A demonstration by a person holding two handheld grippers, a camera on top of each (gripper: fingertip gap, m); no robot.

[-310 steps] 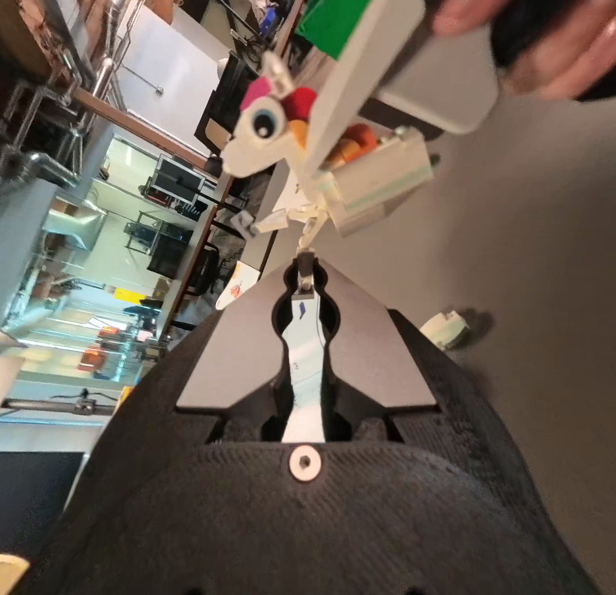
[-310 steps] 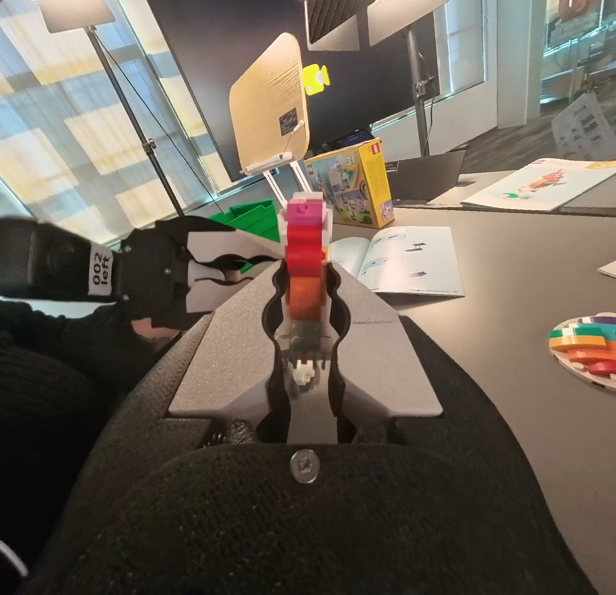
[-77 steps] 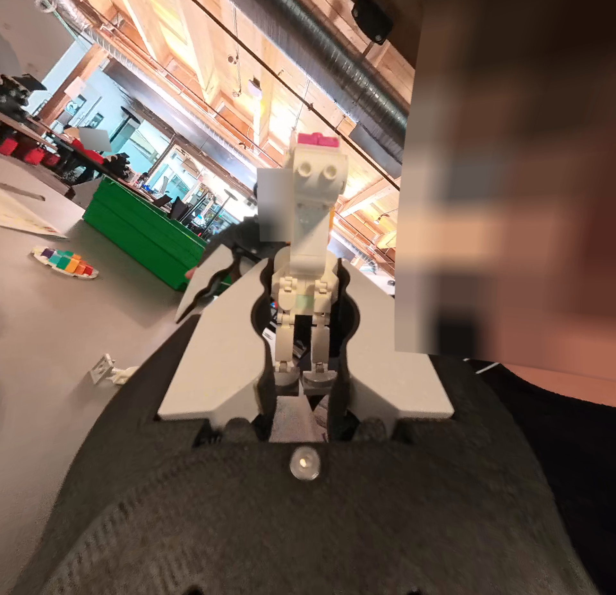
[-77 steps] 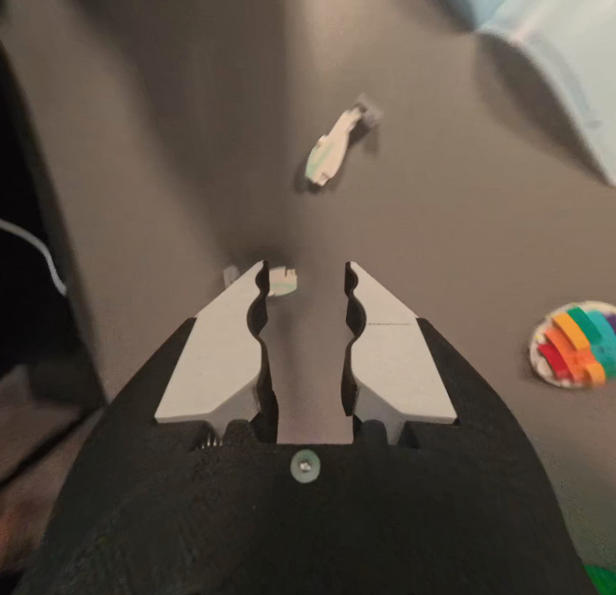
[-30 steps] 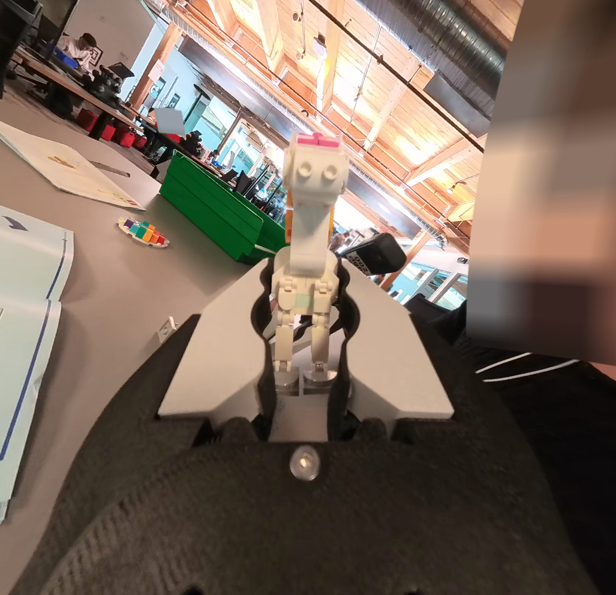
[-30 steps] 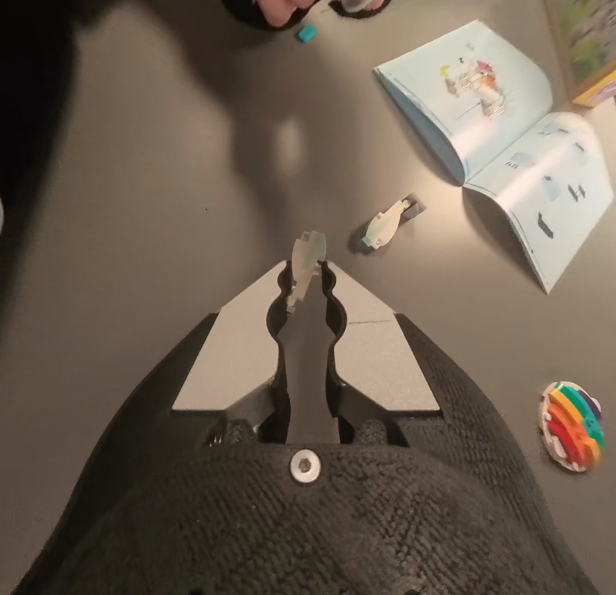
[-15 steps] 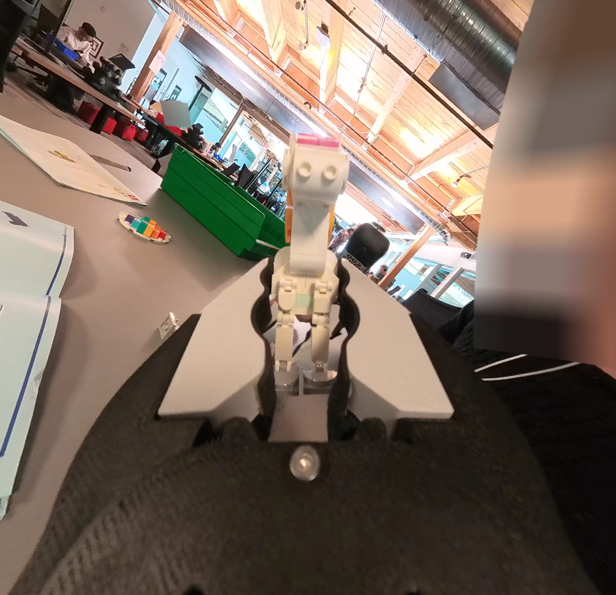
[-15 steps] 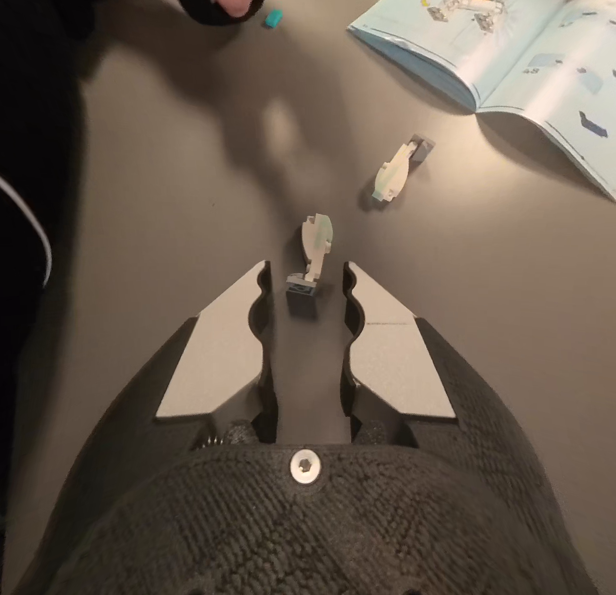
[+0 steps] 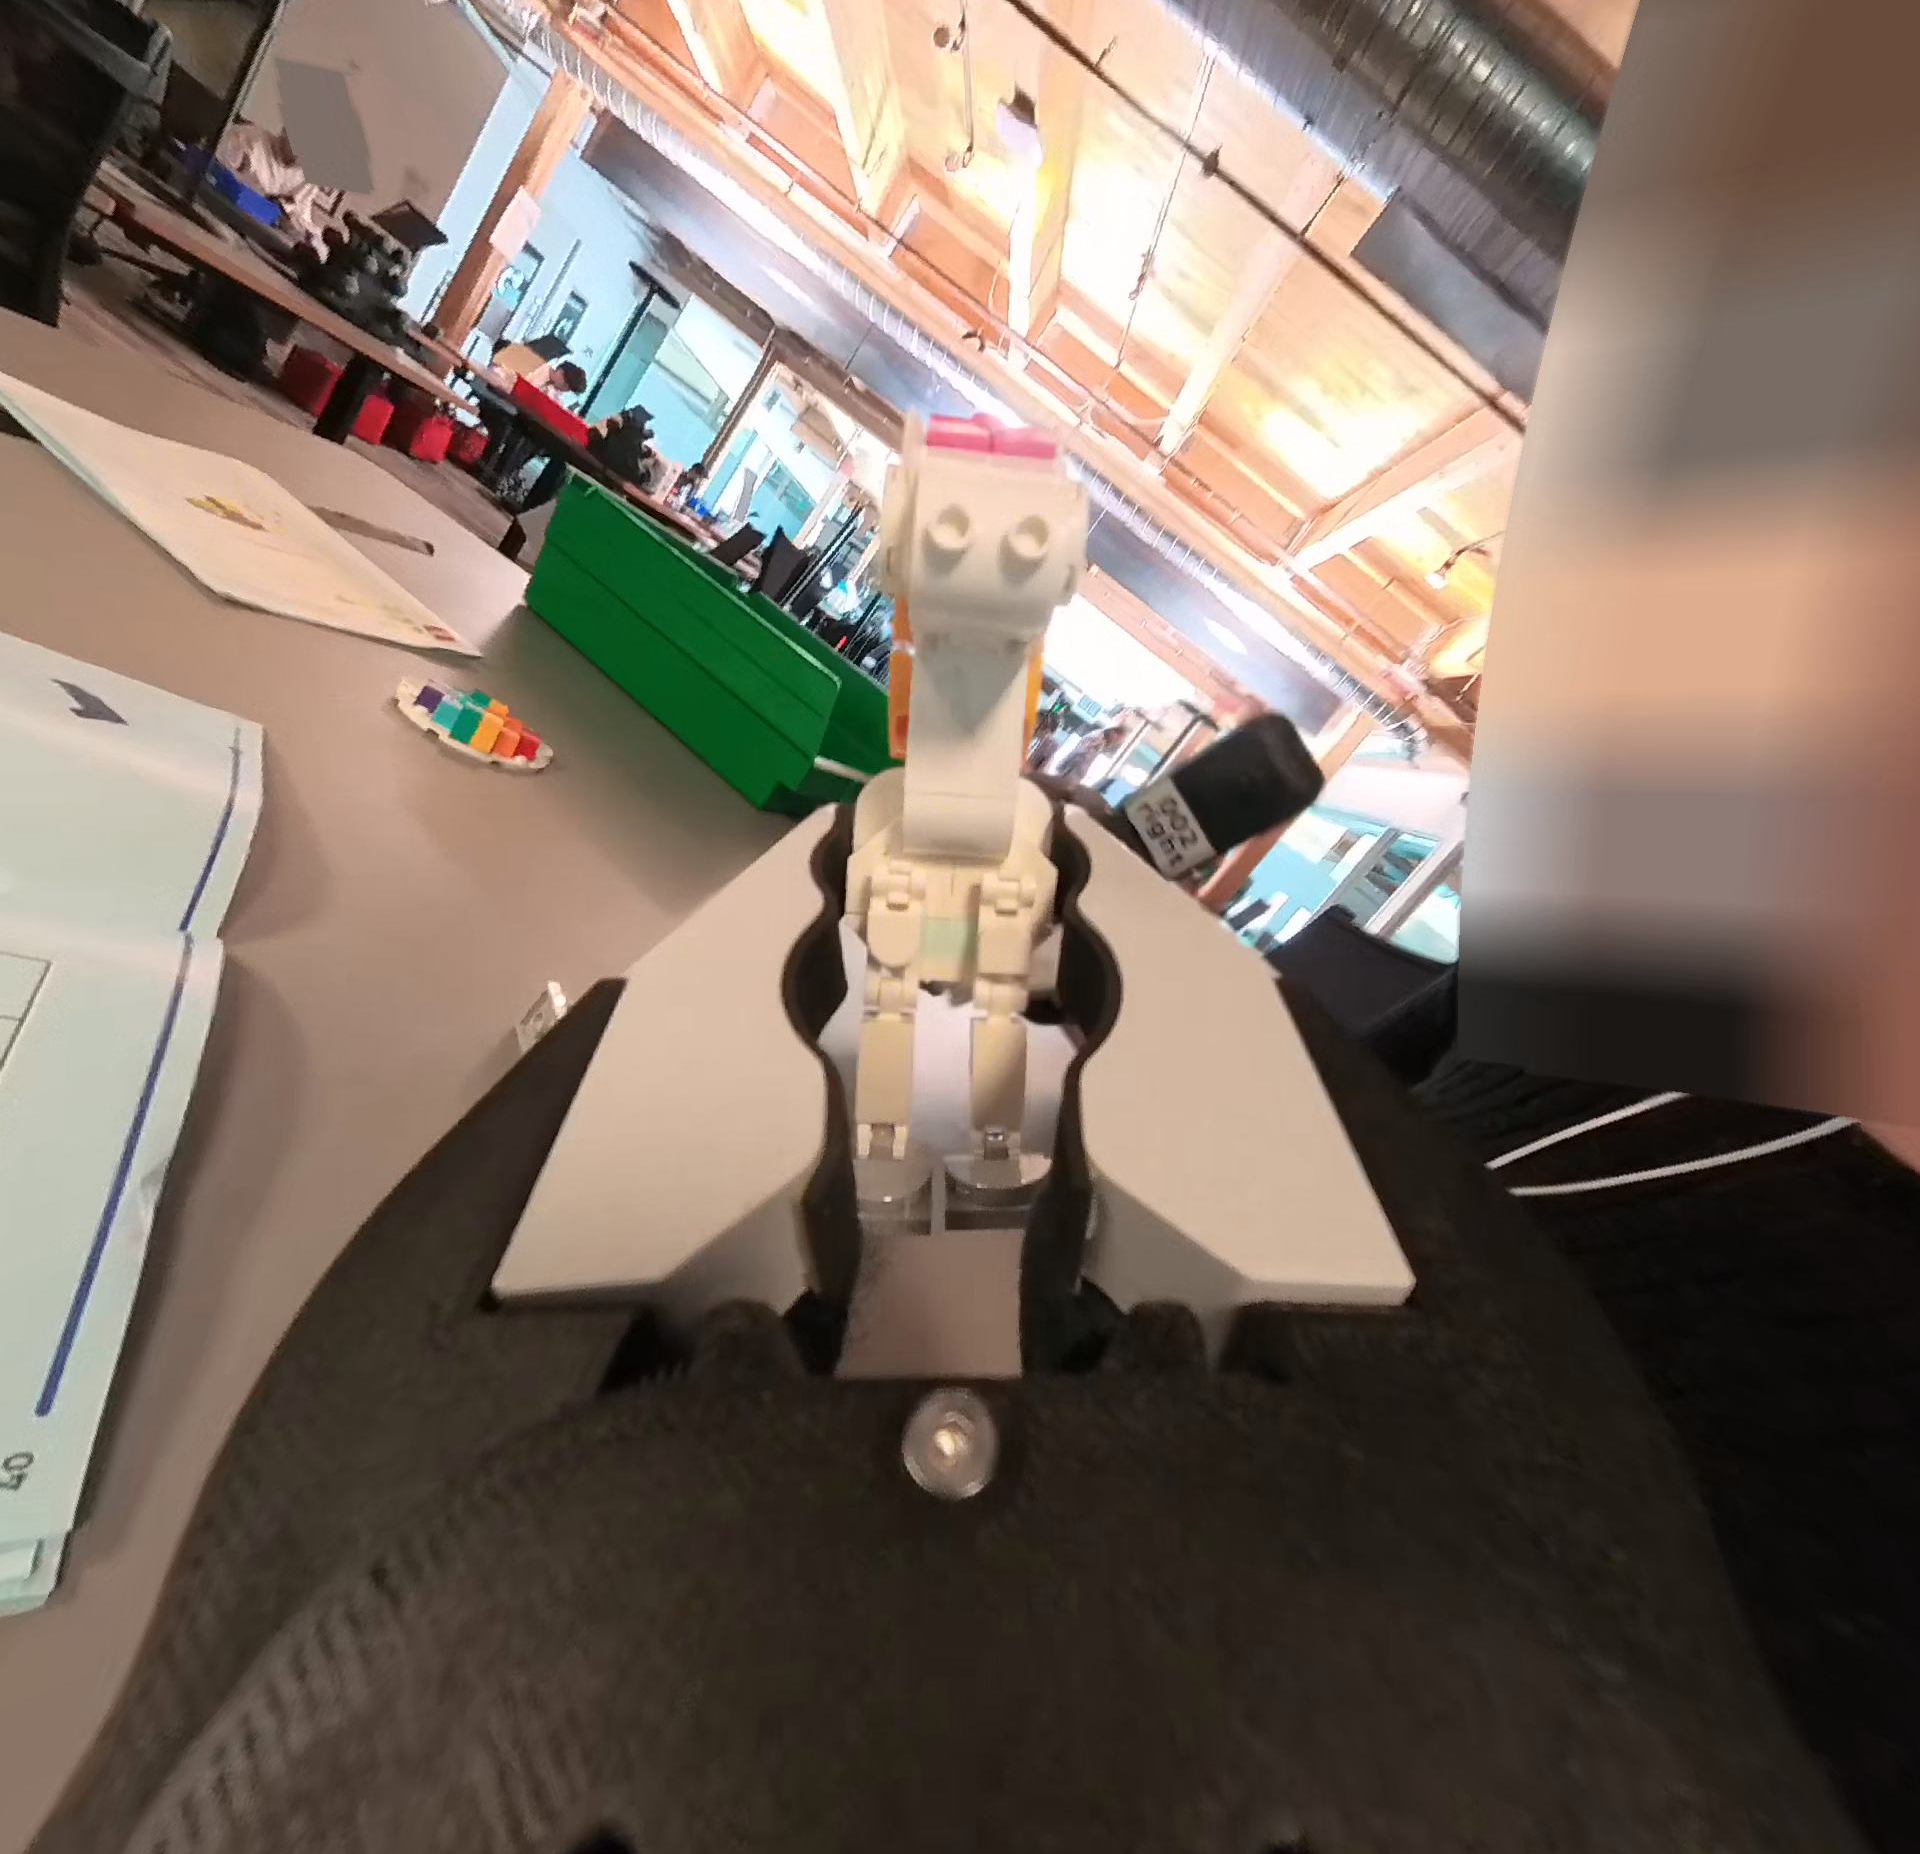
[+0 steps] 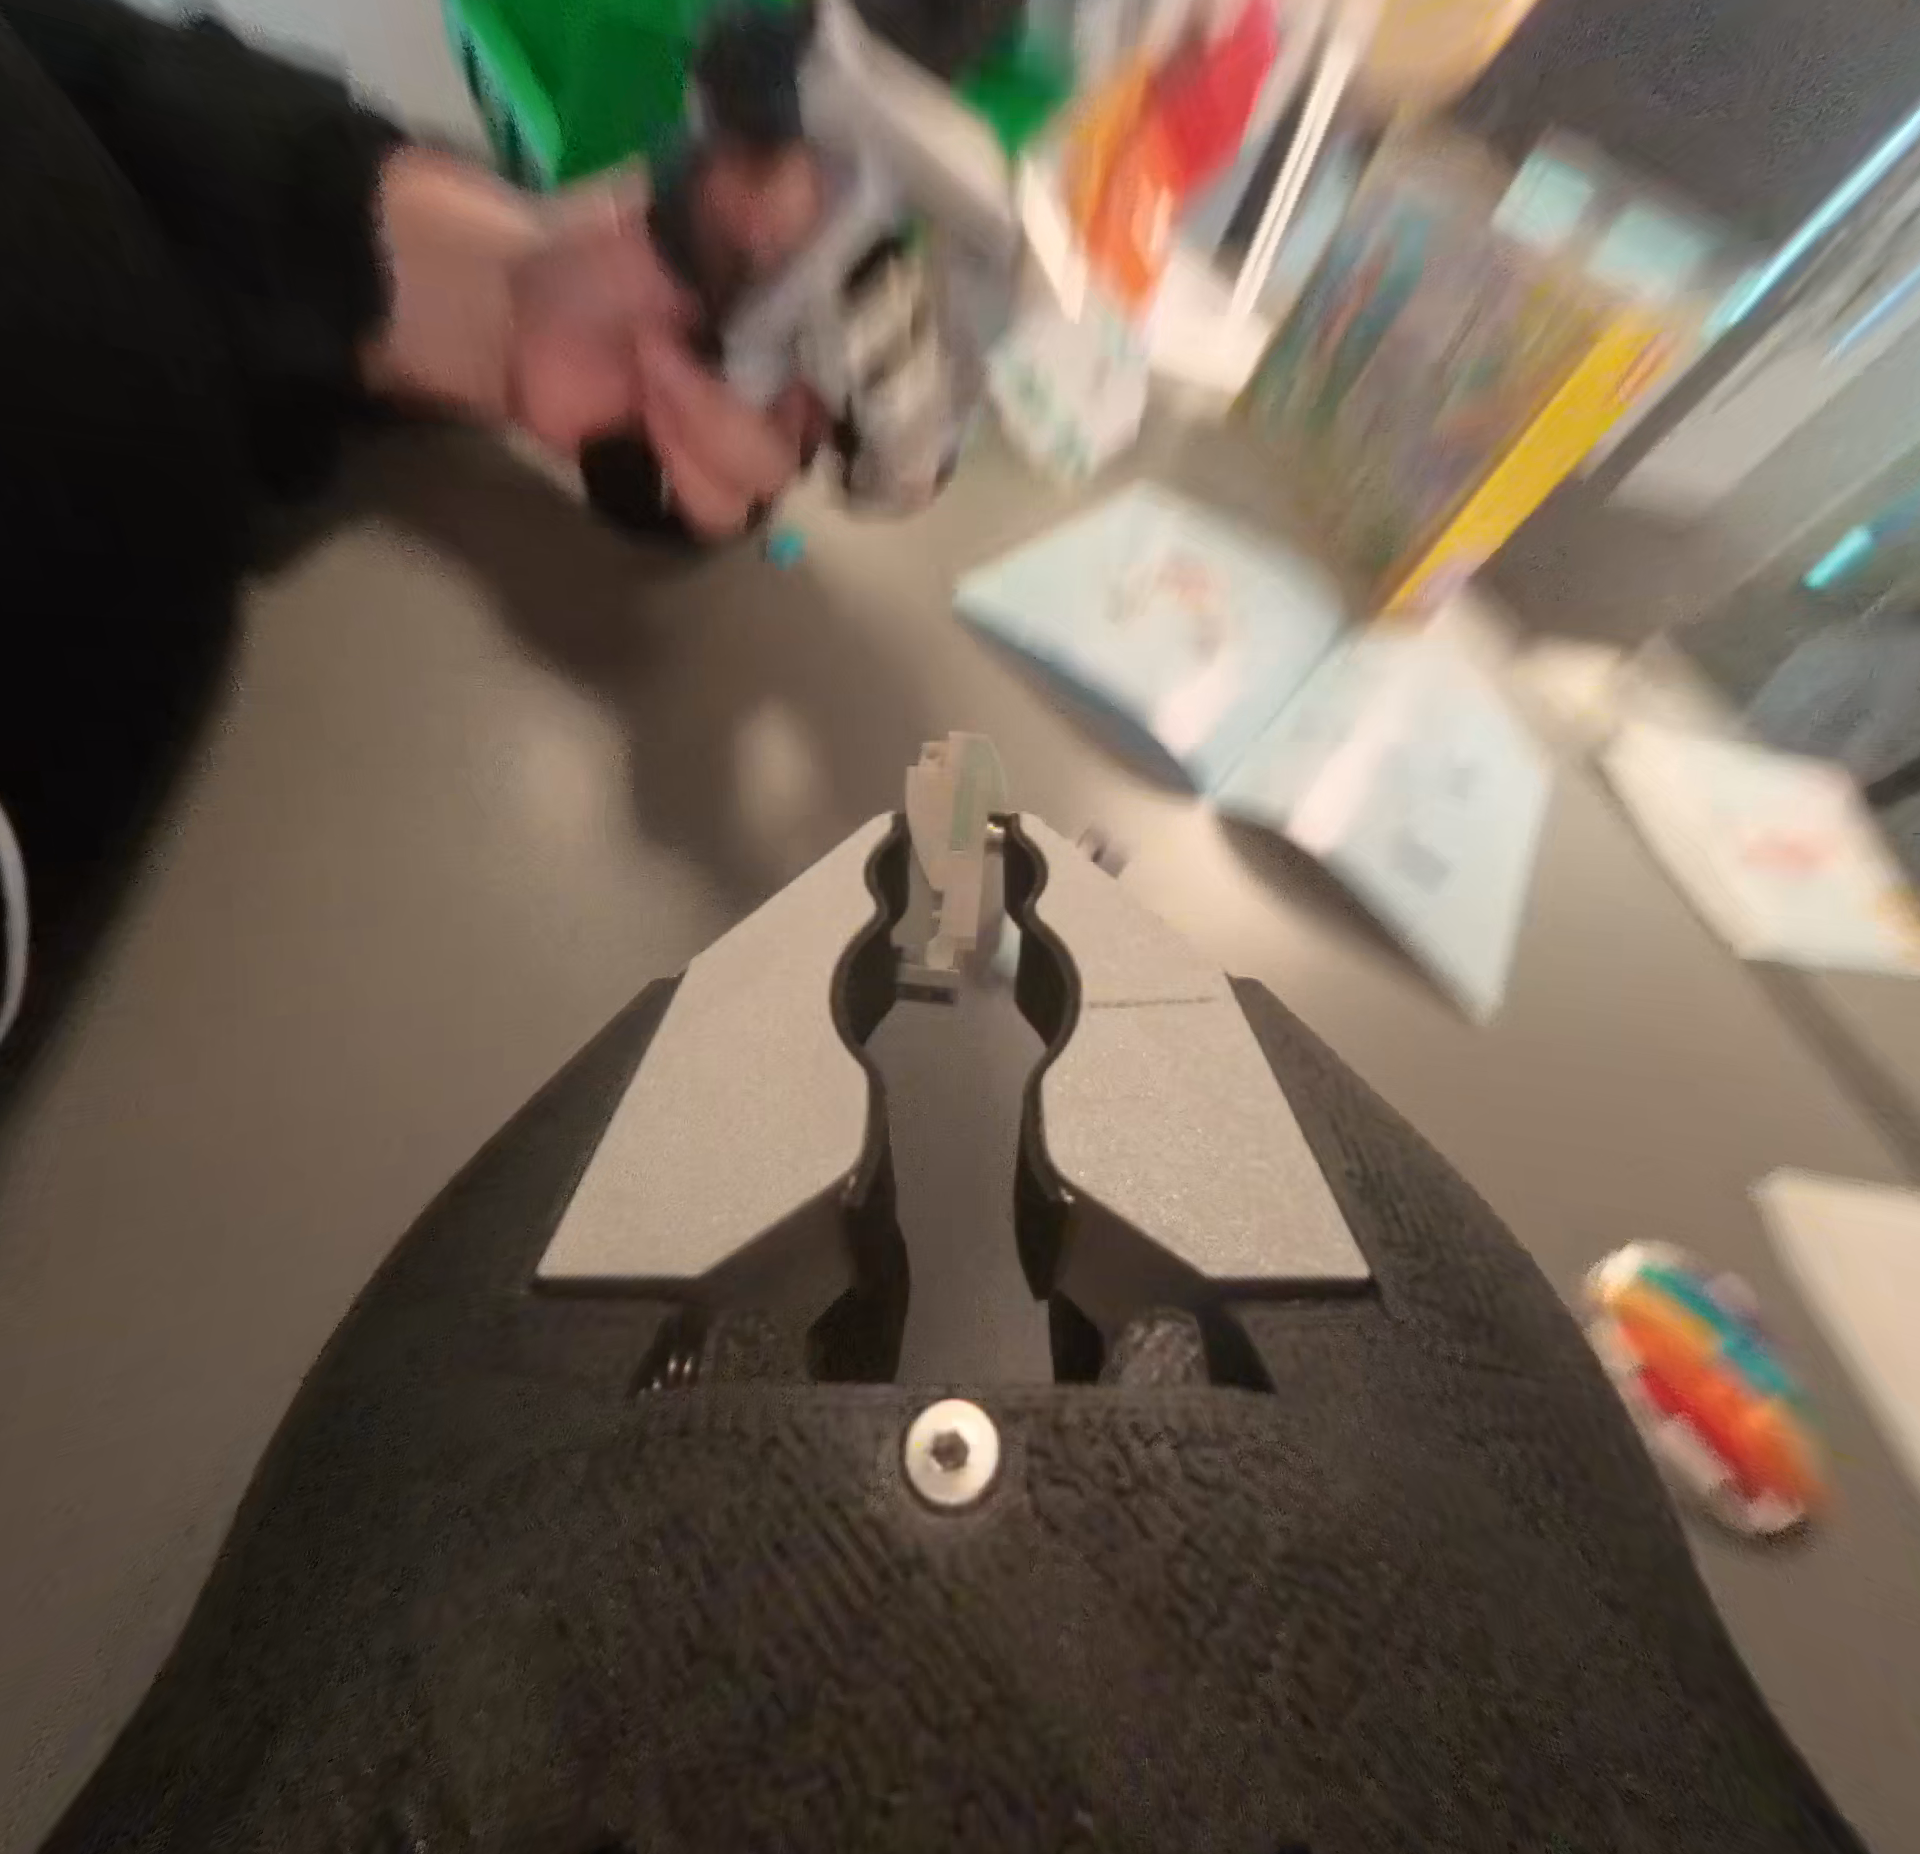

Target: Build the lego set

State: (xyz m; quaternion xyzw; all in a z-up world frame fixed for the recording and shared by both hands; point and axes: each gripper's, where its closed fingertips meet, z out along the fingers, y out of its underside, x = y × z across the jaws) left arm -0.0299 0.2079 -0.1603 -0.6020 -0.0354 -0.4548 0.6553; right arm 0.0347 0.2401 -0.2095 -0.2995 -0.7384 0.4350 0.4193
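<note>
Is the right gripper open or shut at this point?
Shut on a small white wing piece: the right gripper has its fingertips pinching it, lifted off the table.

Your grey table (image 9: 416, 869) carries an open instruction booklet (image 9: 94, 973) at your near left, with a second booklet (image 9: 239, 526) farther back. A round white plate of rainbow bricks (image 9: 473, 736) sits between them and the green bin (image 9: 686, 651). A small teal piece (image 10: 784, 547) lies near your hand (image 10: 582, 350).
</note>
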